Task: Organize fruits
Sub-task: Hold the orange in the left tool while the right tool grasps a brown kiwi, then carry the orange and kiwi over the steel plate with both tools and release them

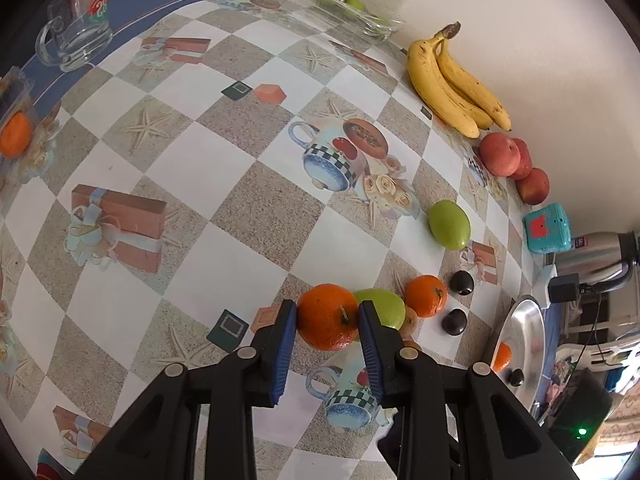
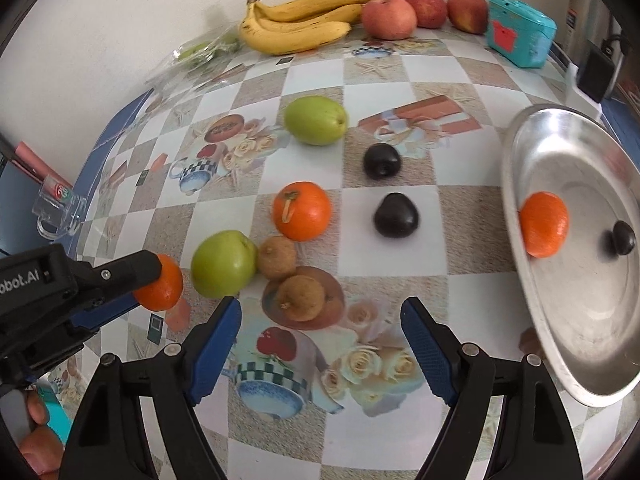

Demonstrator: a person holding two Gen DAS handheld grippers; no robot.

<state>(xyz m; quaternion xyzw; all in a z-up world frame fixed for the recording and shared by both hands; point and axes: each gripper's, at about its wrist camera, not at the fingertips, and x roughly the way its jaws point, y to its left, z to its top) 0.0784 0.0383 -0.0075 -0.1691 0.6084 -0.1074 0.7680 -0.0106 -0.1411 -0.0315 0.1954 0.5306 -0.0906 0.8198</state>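
We hold an orange (image 1: pixel 327 317) clamped between the blue fingers (image 1: pixel 285 350) of our left gripper (image 1: pixel 327 314), the pads pressing on its two sides so that it hangs clear of the surface (image 1: pixel 224 184). In the right wrist view the same orange shows at the far left, just beside a green apple (image 2: pixel 224 263). We judge the grasp is meant to carry it to the metal tray (image 2: pixel 580 320) at the right edge, where another orange (image 2: pixel 544 224) and a dark plum (image 2: pixel 623 237) already lie; that suggests the loose fruit is being gathered there.

Our right gripper (image 2: pixel 322 344) hangs with its fingers spread wide and nothing between them, above the printed cloth. Two brown fruits (image 2: pixel 288 276) lie just ahead of its tips, a second loose orange (image 2: pixel 302 211) further on, and two dark plums (image 2: pixel 388 190) to the right, with a green pear-like fruit (image 2: pixel 316 120) beyond. It seems placed to take one of the brown fruits next.

Bananas (image 2: pixel 296 20) and red apples (image 2: pixel 424 10) rest along the wall, already grouped by kind, well apart from both grippers.
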